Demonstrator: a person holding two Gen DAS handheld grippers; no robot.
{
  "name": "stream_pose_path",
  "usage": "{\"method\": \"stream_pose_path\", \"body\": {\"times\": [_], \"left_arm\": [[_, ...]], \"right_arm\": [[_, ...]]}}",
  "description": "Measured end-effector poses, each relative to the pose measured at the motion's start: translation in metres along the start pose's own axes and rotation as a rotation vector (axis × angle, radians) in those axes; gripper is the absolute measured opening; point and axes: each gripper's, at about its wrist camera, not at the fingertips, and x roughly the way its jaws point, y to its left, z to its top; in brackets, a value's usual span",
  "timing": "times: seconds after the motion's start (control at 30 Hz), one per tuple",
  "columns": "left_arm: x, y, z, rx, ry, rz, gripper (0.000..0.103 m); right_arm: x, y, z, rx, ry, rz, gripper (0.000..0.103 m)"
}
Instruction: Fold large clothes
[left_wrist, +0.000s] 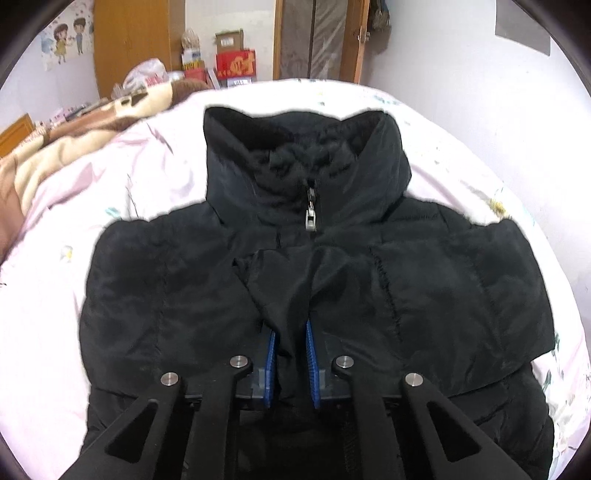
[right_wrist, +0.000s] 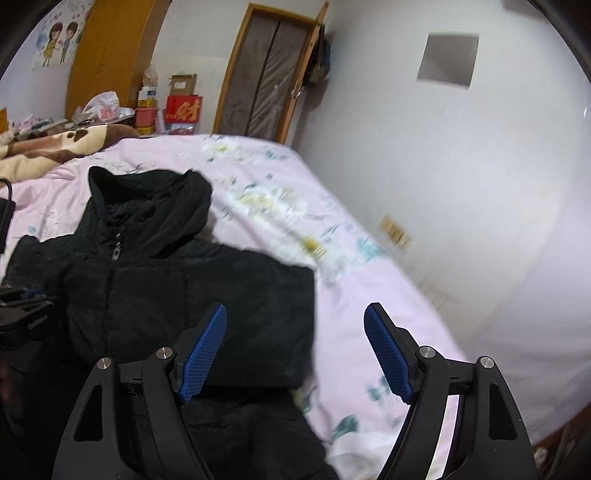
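left claw (left_wrist: 291, 354) pinching a fabric fold at jacket (left_wrist: 314, 280) front, mid-chest | right claw (right_wrist: 295, 350) spread, empty, over jacket's right edge | jacket flat on bed (right_wrist: 332, 280), mid-sheet | handling: puffy, soft, slick shell, likely light; grip hems/seams

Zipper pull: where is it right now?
In the left wrist view the zipper pull hangs centre, at the base of the black jacket's collar, beyond the left gripper, which pinches jacket fabric.
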Motion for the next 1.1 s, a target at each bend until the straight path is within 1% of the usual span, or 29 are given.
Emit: {"method": "stream_pose_path", "body": {"times": [0.03,0.07,0.17,0.23,0.33,0.47,0.53,0.6,0.67,0.73,0.8,0.9,0.93,1.0,1.03,1.1], "left_arm": [[-0.004,0.001,0.002,-0.001,-0.016,-0.002,0.014],[-0.008,0.002,0.004,-0.006,-0.028,-0.005,0.014],[-0.018,0.007,0.013,-0.017,-0.063,-0.006,0.014],[-0.026,0.014,0.019,-0.030,-0.090,-0.002,0.013],[-0.037,0.026,0.025,-0.052,-0.121,-0.003,0.013],[-0.045,0.044,0.027,-0.071,-0.156,0.022,0.014],[-0.036,0.055,0.024,-0.083,-0.132,0.047,0.014],[-0.022,0.065,0.017,-0.088,-0.076,0.071,0.014],[-0.009,0.076,0.008,-0.105,-0.038,0.088,0.014],[0.000,0.085,0.001,-0.129,-0.020,0.100,0.014],[0.007,0.091,-0.002,-0.144,-0.008,0.106,0.015],[0.018,0.092,-0.005,-0.121,0.015,0.118,0.016],[0.022,0.092,-0.005,-0.108,0.022,0.126,0.018],[0.028,0.090,-0.007,-0.085,0.030,0.137,0.022],[0.032,0.091,-0.007,-0.083,0.036,0.141,0.026],[0.039,0.096,-0.009,-0.096,0.056,0.134,0.028]], "right_arm": [[-0.004,-0.001,0.002,-0.003,-0.015,-0.015,0.077],[-0.004,-0.001,0.002,-0.003,-0.015,-0.015,0.077],[-0.018,-0.002,0.015,-0.014,-0.064,-0.027,0.077],[-0.021,0.000,0.018,-0.020,-0.074,-0.022,0.077],[-0.020,0.006,0.022,-0.018,-0.075,-0.009,0.077],[-0.011,0.015,0.020,-0.019,-0.050,0.023,0.077],[-0.005,0.020,0.017,-0.018,-0.036,0.048,0.077],[0.008,0.022,0.013,0.009,-0.003,0.107,0.077],[0.032,0.019,0.008,0.061,0.059,0.193,0.077],[0.050,0.021,0.002,0.078,0.110,0.208,0.077],[0.070,0.023,-0.003,0.080,0.143,0.250,0.077],[0.093,0.029,-0.008,0.073,0.186,0.279,0.077],[0.102,0.031,-0.010,0.073,0.203,0.279,0.077],[0.115,0.036,-0.014,0.067,0.216,0.311,0.077],[0.124,0.039,-0.017,0.058,0.241,0.317,0.077],[0.137,0.044,-0.024,0.057,0.268,0.333,0.077]]}}
